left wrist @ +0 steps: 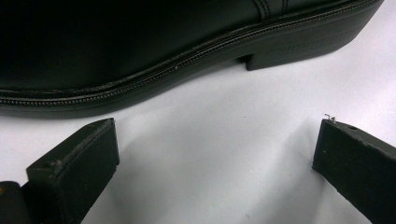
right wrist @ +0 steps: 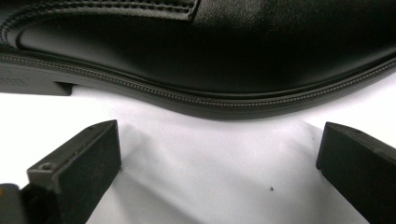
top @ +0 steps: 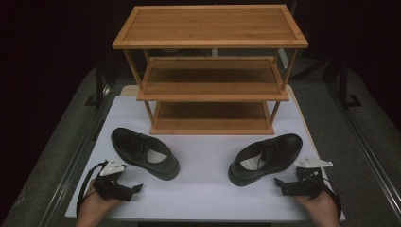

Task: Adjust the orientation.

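Black padded fingers on both tools stood wide with nothing between them: left gripper (top: pixel 138 188) just beside the left black leather dress shoe (top: pixel 144 152), right gripper (top: pixel 279 182) just beside the right black leather dress shoe (top: pixel 267 157). Both shoes sat on the white surface (top: pixel 203 189), well apart. Looked like the approach step to me; next move would need each tool to close on a shoe. Count: two shoes, two grippers, one three-tier bamboo rack (top: pixel 210 71) at the back.
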The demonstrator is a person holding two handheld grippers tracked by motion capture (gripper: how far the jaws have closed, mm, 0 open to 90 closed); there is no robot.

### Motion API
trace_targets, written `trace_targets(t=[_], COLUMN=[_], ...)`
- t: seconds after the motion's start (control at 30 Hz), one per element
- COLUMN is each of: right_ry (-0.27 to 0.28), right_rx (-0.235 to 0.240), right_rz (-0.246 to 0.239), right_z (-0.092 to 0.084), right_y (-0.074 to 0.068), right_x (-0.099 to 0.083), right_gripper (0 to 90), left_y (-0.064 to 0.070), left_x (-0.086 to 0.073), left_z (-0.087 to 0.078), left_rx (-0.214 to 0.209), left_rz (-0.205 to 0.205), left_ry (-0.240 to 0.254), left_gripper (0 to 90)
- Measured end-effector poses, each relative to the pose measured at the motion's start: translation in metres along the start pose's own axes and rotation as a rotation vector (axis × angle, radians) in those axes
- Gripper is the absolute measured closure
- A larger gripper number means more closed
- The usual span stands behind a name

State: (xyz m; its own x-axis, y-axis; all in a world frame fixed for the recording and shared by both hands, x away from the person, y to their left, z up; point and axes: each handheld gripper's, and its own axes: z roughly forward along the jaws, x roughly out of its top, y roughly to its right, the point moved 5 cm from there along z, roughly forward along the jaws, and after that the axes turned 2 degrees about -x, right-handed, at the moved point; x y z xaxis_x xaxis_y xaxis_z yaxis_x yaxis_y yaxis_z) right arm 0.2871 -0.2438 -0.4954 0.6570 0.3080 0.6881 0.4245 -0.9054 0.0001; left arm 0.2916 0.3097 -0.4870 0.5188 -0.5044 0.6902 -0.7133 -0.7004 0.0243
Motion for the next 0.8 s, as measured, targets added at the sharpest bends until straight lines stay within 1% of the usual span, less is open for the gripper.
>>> trace_targets(t=[0.3,0.37,0.67,0.8], right_ry=[0.001,0.003,0.001,0.0], right_rx=[0.002,0.004,-0.001,-0.001], right_rz=[0.001,0.002,-0.001,-0.001], right_z=[0.0001,0.0001,0.0,0.0], right_y=[0.0002,0.0003,-0.0002,-0.0002], right_x=[0.0,0.0,-0.0002,-0.0002], right_gripper=[0.0,0.0,0.0,0.0], left_y=[0.0001,-0.0003,0.0003,0.0017], left_x=[0.0002,0.0004,0.0003,0.0002], left_z=[0.0,-0.0003,-0.0013,-0.0025], left_rx=[0.005,0.01,0.02,0.016], left_rz=[0.004,-0.003,0.003,0.005], left_ry=[-0.006,0.0,0.004,0.01], left_gripper=[0.1,1.5,3.0,5.7])
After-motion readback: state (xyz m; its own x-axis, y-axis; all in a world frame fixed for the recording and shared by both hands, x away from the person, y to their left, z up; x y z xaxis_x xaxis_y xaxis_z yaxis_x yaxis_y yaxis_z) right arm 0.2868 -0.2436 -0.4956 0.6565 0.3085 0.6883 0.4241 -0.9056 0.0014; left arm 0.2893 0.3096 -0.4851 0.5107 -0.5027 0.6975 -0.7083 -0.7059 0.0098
